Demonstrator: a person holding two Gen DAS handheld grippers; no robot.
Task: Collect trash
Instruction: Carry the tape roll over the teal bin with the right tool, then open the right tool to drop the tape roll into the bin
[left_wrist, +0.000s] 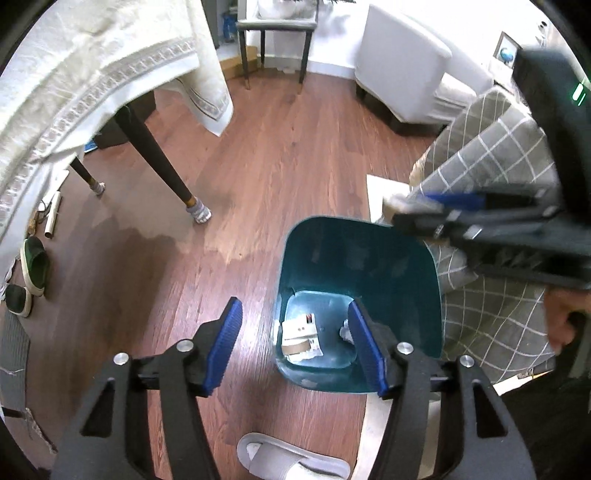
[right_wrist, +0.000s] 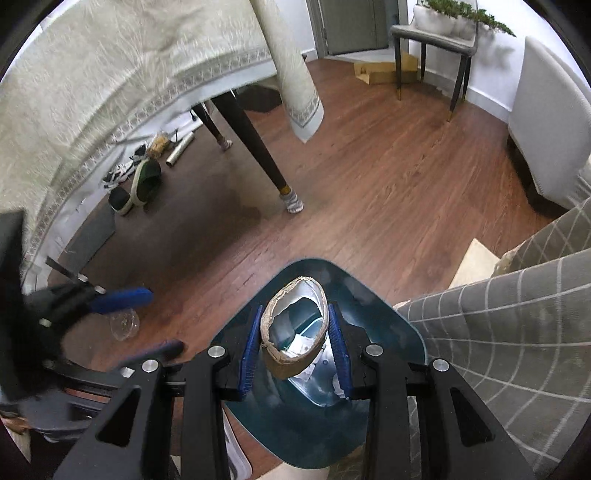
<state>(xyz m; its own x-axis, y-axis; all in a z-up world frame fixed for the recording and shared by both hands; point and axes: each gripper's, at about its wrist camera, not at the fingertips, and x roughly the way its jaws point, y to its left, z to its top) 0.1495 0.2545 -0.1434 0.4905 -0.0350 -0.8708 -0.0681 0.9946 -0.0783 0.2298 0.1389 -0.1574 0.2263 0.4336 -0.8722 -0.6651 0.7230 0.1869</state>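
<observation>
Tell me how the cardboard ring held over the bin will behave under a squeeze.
The cardboard ring looks thin-walled and hollow, so probably light. Its oval shape between the right gripper fingers suggests it flexes easily. Torn edges hint it may crumple rather than spring back.

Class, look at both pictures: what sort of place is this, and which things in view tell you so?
Most likely a home living or dining room: a table draped with a tablecloth, a white sofa, slippers on the wooden floor, and a teal bin.
</observation>
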